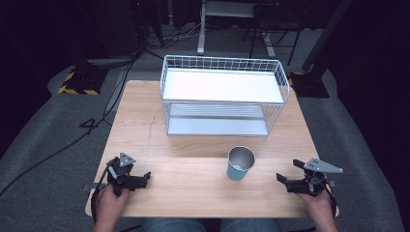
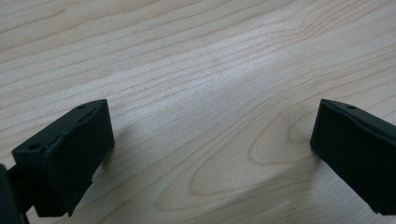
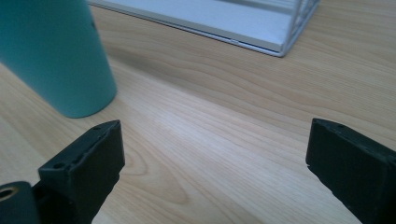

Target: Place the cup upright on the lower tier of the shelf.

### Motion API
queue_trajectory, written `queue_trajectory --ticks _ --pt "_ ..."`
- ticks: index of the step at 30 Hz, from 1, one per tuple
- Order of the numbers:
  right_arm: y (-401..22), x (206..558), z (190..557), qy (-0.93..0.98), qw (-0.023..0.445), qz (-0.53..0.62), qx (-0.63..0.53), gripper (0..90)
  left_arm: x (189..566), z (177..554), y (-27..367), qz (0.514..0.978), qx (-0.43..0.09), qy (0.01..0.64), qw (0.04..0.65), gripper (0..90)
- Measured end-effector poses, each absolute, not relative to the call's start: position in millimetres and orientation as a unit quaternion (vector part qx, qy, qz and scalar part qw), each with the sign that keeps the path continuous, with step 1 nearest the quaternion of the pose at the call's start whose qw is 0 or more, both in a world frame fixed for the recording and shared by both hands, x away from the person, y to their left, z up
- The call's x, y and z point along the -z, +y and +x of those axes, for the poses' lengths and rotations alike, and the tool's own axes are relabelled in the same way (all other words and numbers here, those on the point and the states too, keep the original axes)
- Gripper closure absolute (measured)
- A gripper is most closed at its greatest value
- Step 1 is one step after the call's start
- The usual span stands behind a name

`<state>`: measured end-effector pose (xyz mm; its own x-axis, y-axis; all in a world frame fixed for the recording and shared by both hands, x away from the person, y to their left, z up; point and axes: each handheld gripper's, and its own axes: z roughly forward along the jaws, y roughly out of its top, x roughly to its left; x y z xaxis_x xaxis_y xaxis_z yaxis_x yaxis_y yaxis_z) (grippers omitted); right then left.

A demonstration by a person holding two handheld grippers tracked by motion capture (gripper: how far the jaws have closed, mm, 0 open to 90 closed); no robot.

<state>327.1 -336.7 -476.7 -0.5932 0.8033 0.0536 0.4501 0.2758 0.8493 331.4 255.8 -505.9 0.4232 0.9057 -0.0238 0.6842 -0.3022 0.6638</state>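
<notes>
Wooden table [image 1: 145, 121] with rack [image 1: 222, 96], cup [image 1: 240, 163]

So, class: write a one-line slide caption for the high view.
Teal cup upright before a wire rack, open grippers left and right resting either side.

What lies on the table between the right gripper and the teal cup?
Nothing: in the high view, bare wooden table separates the right gripper, jaws open, from the upright teal metal-lined cup.

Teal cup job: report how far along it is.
Nothing looks done yet: the teal cup stands upright on the table, in front of the wire rack, whose shelves are bare. Nothing is in hand: the left gripper and right gripper rest open, apart from the cup. Grasping and moving it, probably to the rack, remains.
</notes>
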Motion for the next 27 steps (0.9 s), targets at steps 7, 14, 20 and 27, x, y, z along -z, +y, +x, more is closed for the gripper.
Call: queue_trajectory --ticks 7,14,20,27 --pt "-316 470 317 0.778 0.192 0.388 -0.455 4.9 506 332 255 0.786 -0.181 0.505 0.307 0.0" --pt "-291 469 310 0.786 0.175 0.376 -0.458 4.9 506 332 255 0.786 -0.181 0.506 0.305 0.0" --pt "-269 471 309 0.795 0.162 0.363 -0.458 4.9 506 332 255 0.786 -0.181 0.506 0.305 0.0" --pt "-241 475 314 0.798 0.159 0.361 -0.456 4.9 506 332 255 0.786 -0.181 0.506 0.305 0.0"
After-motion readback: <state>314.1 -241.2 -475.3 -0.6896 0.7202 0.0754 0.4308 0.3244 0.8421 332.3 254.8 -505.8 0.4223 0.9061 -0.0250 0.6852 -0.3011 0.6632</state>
